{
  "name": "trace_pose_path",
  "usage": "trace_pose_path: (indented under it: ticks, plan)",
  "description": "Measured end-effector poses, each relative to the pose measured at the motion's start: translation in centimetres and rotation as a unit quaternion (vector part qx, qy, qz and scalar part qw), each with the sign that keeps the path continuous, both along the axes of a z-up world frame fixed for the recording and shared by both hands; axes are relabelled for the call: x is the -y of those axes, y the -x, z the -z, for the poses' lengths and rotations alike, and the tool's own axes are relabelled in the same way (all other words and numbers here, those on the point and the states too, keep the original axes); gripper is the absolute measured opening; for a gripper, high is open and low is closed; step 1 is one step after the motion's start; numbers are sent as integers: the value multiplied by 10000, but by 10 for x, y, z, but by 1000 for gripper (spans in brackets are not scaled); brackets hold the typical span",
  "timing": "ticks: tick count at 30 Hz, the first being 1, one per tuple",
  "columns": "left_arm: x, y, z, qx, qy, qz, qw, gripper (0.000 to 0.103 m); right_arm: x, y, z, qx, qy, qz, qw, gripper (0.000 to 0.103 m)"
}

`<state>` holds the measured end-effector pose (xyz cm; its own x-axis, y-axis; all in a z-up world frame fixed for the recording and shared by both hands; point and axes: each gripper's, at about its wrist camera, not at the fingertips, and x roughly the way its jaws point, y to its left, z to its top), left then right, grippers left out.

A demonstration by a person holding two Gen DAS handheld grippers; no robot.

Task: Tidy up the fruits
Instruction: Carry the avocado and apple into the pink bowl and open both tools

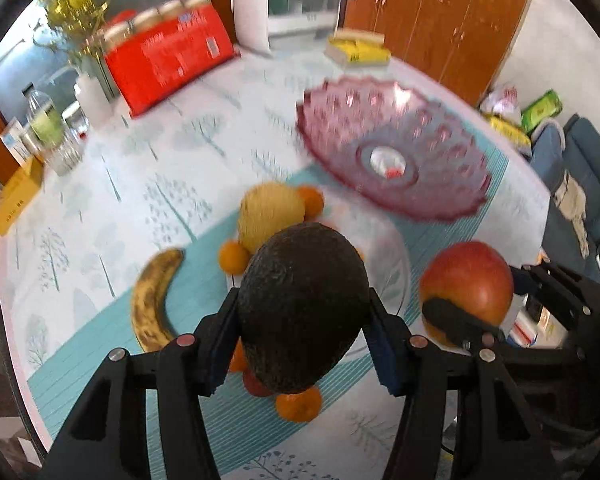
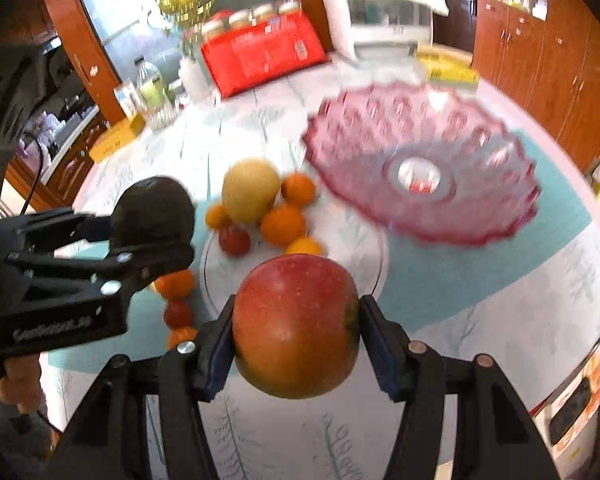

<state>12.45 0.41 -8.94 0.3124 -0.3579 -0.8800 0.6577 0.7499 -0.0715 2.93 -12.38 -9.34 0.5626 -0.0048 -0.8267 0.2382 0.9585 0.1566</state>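
Observation:
My left gripper (image 1: 302, 316) is shut on a dark avocado (image 1: 304, 304) and holds it above the table. It also shows at the left of the right wrist view (image 2: 152, 236), with the avocado (image 2: 152, 210). My right gripper (image 2: 296, 328) is shut on a red apple (image 2: 296, 326), also seen in the left wrist view (image 1: 468, 280). Below lie a clear plate (image 2: 352, 252) with a yellow pear (image 2: 250, 190), oranges (image 2: 282, 224) and a small red fruit (image 2: 234, 240). A banana (image 1: 152, 300) lies left of it. An empty pink glass bowl (image 2: 420, 172) stands beyond, to the right.
A red box (image 1: 168, 60), a white appliance (image 2: 384, 28), yellow boxes (image 1: 358, 52), bottles and jars (image 1: 48, 128) stand at the table's far side. Wooden cabinets (image 1: 440, 20) are behind. A blue sofa (image 1: 580, 184) is beyond the right edge.

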Motion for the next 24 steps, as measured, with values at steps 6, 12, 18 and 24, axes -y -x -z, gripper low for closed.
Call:
trace_pose_path:
  ticks: [6, 12, 18, 24]
  plan:
    - [34, -6, -40, 411, 215, -79, 9989, 56, 50, -22, -32, 411, 223, 282, 9985, 58]
    - [103, -30, -49, 558, 165, -487, 9971, 57, 128, -61, -33, 442, 283, 427, 9977, 58]
    - [170, -61, -11, 526, -220, -847, 9948, 57, 198, -99, -5, 174, 456, 380, 9981, 58]
    - [210, -74, 37, 415, -598, -1018, 9921, 57, 236, -116, 32, -191, 257, 208, 9993, 58]
